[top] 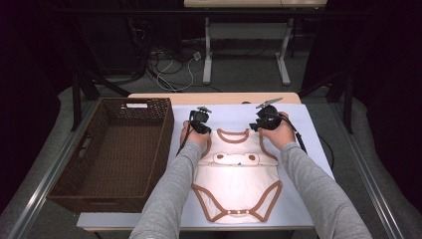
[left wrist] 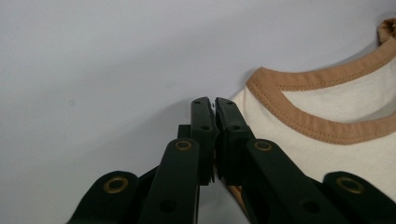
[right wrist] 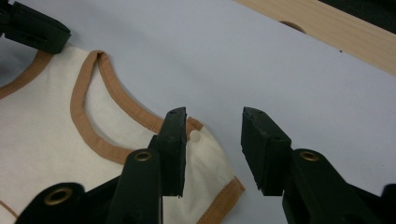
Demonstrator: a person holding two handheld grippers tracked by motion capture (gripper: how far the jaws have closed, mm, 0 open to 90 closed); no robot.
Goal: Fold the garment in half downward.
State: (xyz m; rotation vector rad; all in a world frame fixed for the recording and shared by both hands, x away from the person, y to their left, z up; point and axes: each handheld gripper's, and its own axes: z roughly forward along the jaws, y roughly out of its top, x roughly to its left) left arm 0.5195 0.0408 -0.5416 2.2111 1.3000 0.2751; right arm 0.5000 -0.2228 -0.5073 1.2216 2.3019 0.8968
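Left gripper (left wrist: 214, 103) fingers pinched on bodysuit (top: 238, 174) left shoulder; right gripper (right wrist: 212, 140) fingers wide over right shoulder, needs closing before folding

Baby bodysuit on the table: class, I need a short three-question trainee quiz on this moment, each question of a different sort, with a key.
1. True or false: the right gripper is open at the shoulder of the baby bodysuit.
2. Multiple choice: the wicker basket stands on which side of the bodysuit in the high view? A) left B) right C) behind it
3. Fill in: the left gripper has its jaws ____ at the edge of the bodysuit's shoulder.

Key: 1 true; 2 A; 3 shut. Whether the left gripper pinches cloth, the left gripper view does not make sure.
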